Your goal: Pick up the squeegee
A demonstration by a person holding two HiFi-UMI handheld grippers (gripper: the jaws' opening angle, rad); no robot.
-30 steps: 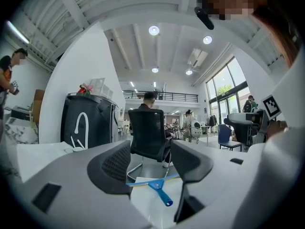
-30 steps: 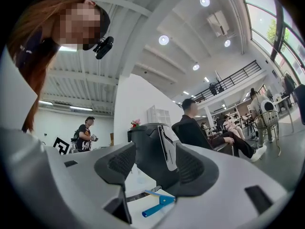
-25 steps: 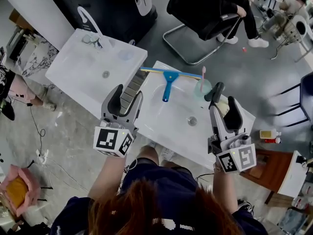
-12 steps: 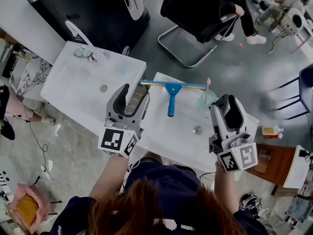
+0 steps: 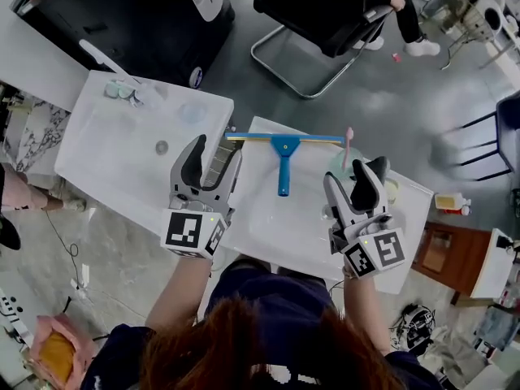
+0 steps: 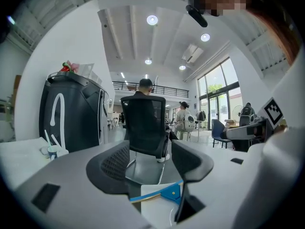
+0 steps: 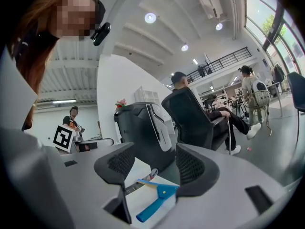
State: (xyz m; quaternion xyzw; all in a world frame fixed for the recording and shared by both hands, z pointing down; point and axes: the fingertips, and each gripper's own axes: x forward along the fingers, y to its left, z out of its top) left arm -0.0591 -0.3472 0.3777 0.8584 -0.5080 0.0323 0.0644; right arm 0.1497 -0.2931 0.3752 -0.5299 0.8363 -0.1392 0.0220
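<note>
The right gripper (image 5: 355, 181) now sits closer to the squeegee (image 5: 283, 165), flat on the sink (image 5: 262, 211); it and the left gripper (image 5: 213, 157) gape wide, empty. A glancing grip could slide the handle away

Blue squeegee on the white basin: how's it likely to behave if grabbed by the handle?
Squeegee looks like rigid plastic, probably light. Its wide blade sits at the far end of the handle, so a low handle grip may let it twist. Flat on the glossy basin, it likely slides rather than rolls.
</note>
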